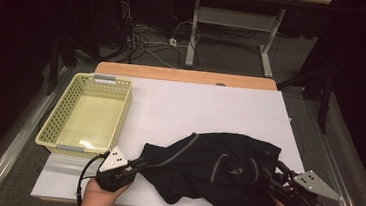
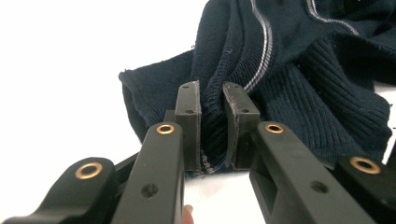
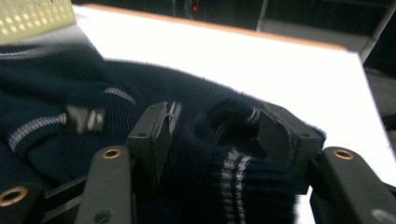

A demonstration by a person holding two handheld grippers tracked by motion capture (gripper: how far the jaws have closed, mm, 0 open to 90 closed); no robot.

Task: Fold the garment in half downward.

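A dark navy knit garment (image 1: 215,166) with pale striped trim lies crumpled on the near half of the white table cover (image 1: 211,105). My left gripper (image 1: 140,163) reaches its left corner, and in the left gripper view it (image 2: 212,98) is shut on a ribbed, stitched edge of the garment (image 2: 303,93). My right gripper (image 1: 267,173) sits at the cloth's right side. Seen in the right gripper view, that gripper (image 3: 212,121) has its jaws clamped around a thick wad of the garment (image 3: 70,93) with a striped cuff bulging between them.
A pale yellow perforated basket (image 1: 51,121) stands at the table's left side, its corner (image 3: 32,18) also in the right gripper view. Bare white cover stretches behind the garment to the wooden far edge (image 1: 183,75). Cables and desk legs lie on the floor beyond.
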